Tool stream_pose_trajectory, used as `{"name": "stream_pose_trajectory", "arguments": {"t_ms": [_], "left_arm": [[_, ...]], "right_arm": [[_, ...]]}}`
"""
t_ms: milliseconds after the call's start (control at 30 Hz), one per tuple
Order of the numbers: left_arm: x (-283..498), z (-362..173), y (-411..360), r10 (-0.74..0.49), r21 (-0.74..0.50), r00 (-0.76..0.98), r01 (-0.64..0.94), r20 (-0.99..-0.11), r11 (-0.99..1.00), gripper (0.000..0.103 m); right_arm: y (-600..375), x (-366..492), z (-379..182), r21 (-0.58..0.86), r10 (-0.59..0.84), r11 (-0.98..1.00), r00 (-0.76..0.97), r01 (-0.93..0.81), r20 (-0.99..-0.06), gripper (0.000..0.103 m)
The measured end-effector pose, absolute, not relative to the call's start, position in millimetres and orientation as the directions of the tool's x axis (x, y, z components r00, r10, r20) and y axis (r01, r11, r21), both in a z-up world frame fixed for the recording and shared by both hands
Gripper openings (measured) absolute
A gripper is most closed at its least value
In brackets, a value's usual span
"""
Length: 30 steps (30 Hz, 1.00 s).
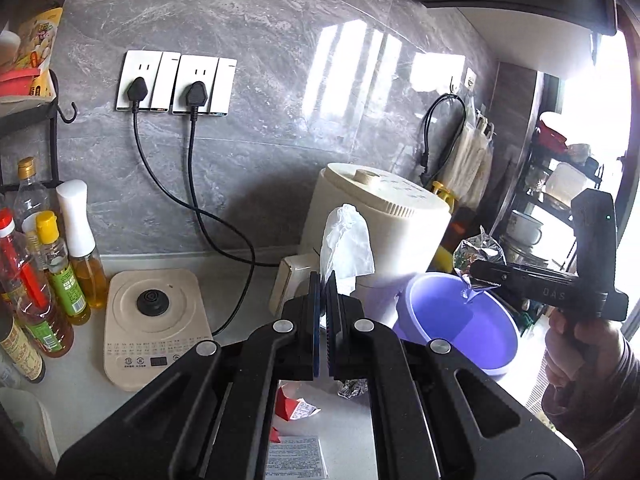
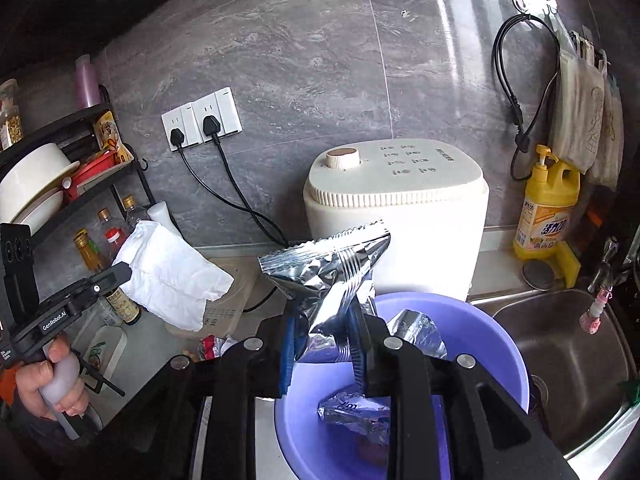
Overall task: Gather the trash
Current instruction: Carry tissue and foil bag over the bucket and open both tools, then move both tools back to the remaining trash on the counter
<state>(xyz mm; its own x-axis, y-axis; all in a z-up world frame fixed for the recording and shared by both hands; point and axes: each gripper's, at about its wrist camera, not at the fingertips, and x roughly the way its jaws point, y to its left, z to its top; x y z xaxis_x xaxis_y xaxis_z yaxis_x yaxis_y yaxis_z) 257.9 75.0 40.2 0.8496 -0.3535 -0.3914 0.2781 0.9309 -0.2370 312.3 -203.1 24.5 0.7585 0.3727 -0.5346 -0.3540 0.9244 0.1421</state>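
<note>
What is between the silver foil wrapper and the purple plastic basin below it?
Nothing: in the right wrist view, silver foil wrapper hangs above purple plastic basin.

Crumpled white tissue [image 1: 347, 240] held upright; silver foil wrapper [image 2: 332, 284] above purple basin [image 2: 480, 320].

Both wrist views close over counter, facing wall; share purple basin [image 1: 460, 320].

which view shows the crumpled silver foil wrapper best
The right wrist view: the crumpled silver foil wrapper fills the centre, between the right gripper's fingers. The left wrist view shows it small, off to the side.
</note>
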Motion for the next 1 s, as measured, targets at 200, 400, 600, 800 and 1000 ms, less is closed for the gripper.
{"name": "stream_pose_trajectory", "arguments": {"t_ms": [200,400,600,800,1000], "left_arm": [[272.7,53.1,44.0,-0.431,-0.219,0.823,0.374,-0.370,0.901,0.003],[280.2,63.2,13.1,-0.506,-0.201,0.786,0.464,-0.355,0.863,0.003],[284.0,64.8,-14.8,-0.565,-0.186,0.742,0.537,-0.360,0.823,0.003],[289.0,60.6,-40.4,-0.616,-0.192,0.693,0.592,-0.374,0.783,0.003],[292.1,51.4,-58.1,-0.641,-0.201,0.650,0.621,-0.408,0.758,0.019]], "right_arm": [[-237.0,305.8,16.4,0.159,0.291,0.957,0.790,-0.244,-0.540,0.065],[-259.5,292.3,14.9,0.145,0.221,0.975,0.818,-0.169,-0.531,0.084],[-271.3,277.6,19.1,0.112,0.154,0.987,0.843,-0.112,-0.516,0.091],[-285.2,264.9,15.5,0.109,0.116,0.992,0.841,-0.069,-0.529,0.092],[-299.1,253.1,12.8,0.109,0.077,0.994,0.842,-0.022,-0.535,0.093]]}}
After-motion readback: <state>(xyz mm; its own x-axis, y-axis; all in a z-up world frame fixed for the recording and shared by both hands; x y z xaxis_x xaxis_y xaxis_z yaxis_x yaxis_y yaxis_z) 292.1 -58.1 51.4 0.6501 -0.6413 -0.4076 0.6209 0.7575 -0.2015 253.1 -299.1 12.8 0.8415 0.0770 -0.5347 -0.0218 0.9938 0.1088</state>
